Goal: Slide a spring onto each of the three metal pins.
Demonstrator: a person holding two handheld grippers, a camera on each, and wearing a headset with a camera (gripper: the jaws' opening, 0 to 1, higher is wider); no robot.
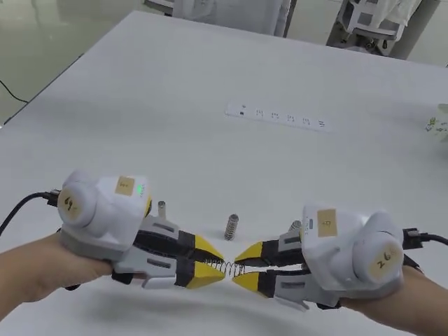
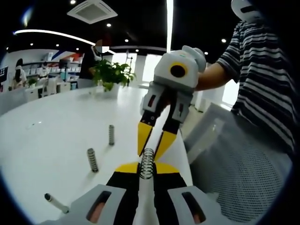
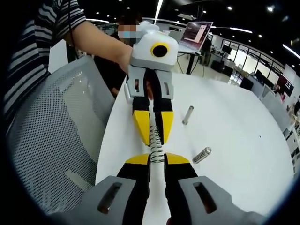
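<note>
A small coil spring point(image 1: 229, 267) hangs level between my two grippers just above the white table point(image 1: 210, 140). My left gripper point(image 1: 215, 270) is shut on one end of it and my right gripper point(image 1: 241, 269) on the other, their yellow tips almost touching. In the left gripper view the spring point(image 2: 147, 163) stands between my own jaws. In the right gripper view the spring point(image 3: 156, 143) runs from my jaws into the left gripper point(image 3: 153, 136). Behind the grippers stand a pin wearing a spring point(image 1: 231, 225), a bare pin point(image 1: 162, 208), and a third pin point(image 1: 295, 225) half hidden by the right gripper.
A white power strip point(image 1: 276, 117) lies further back on the table. A mesh chair point(image 3: 61, 140) stands at the table's near edge beside a person in a striped shirt point(image 2: 262, 84). Chairs stand beyond the far edge.
</note>
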